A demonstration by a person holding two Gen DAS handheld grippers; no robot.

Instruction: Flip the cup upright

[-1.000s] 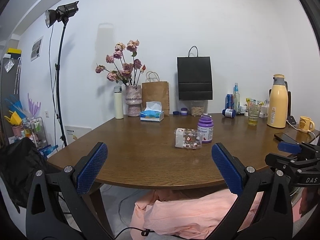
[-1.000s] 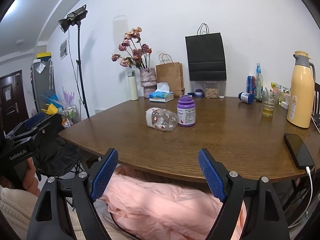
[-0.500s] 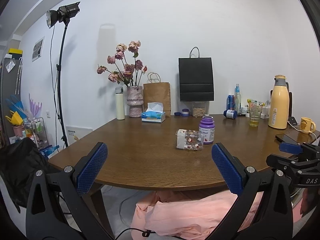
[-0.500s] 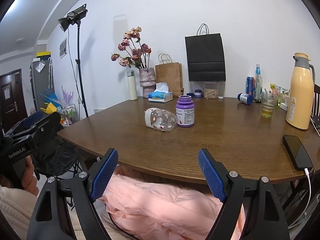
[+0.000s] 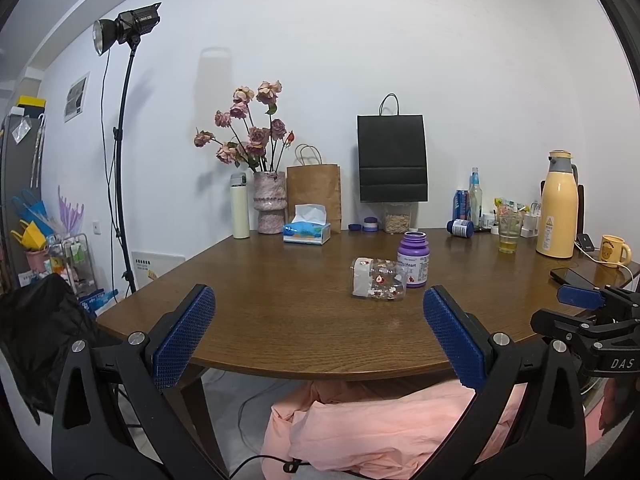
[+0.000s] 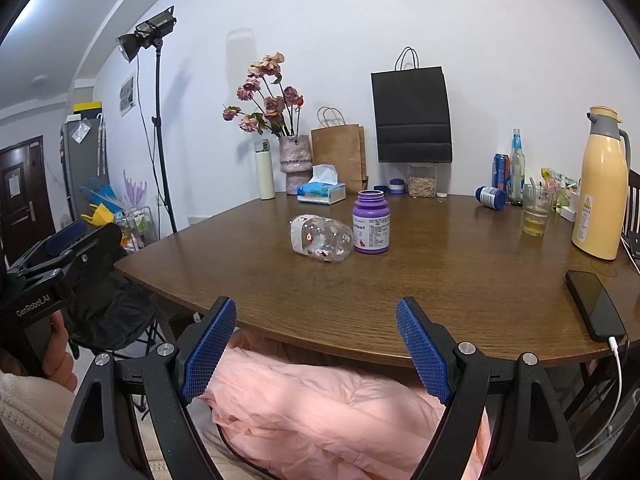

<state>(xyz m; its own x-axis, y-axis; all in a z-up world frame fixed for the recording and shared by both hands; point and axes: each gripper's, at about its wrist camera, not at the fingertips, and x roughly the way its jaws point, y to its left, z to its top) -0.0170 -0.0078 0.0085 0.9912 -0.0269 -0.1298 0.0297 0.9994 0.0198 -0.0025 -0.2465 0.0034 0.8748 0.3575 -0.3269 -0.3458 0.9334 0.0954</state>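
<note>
A clear plastic cup (image 5: 378, 283) with small red prints and a white band lies on its side in the middle of the brown table (image 5: 280, 312); it shows too in the right wrist view as the cup (image 6: 322, 237). Its white end points left. A purple jar (image 5: 413, 259) stands upright just right of it, touching or nearly touching. My left gripper (image 5: 318, 336) is open at the table's near edge, well short of the cup. My right gripper (image 6: 316, 350) is open as well, below the near edge, with nothing between its fingers.
A black phone (image 6: 595, 305) on a cable lies near the right edge. A yellow thermos (image 6: 599, 184), a glass of yellow liquid (image 6: 535, 211), bottles, a tissue box (image 6: 321, 193), a vase of flowers (image 6: 295, 162) and paper bags line the back. Pink cloth (image 6: 328, 408) lies under the table.
Both views have shifted only slightly; the cup and jar sit a little lower and left in the right wrist view. Both grippers remain open and the cup has not moved.
</note>
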